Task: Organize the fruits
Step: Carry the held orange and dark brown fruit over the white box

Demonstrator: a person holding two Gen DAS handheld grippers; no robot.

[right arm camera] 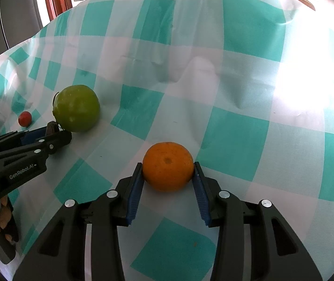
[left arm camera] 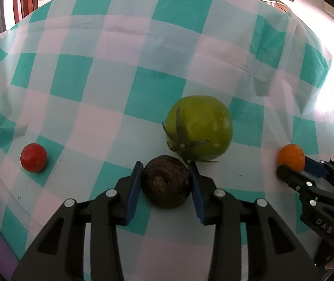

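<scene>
Fingers (left arm camera: pixel 137 182) of our left gripper (left arm camera: pixel 167 175) clamp one dark fruit (left arm camera: pixel 165 181), right gripper (right arm camera: pixel 168 175) clamps one orange (right arm camera: pixel 168 166), one green tomato (left arm camera: pixel 198 127) at our left's one o'clock, one red tomato (left arm camera: pixel 33 157) at nine.

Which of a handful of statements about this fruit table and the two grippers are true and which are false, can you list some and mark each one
1. The left gripper is closed on the dark brown fruit. True.
2. The right gripper holds the green tomato. False: its pads press on the orange fruit; the green tomato lies free on the cloth.
3. The small red fruit sits apart from the other fruits, at the left of the left wrist view. True.
4. The tablecloth is plain white. False: it is checked in teal and white.
5. The orange fruit is stacked on the green tomato. False: they lie well apart.
</scene>
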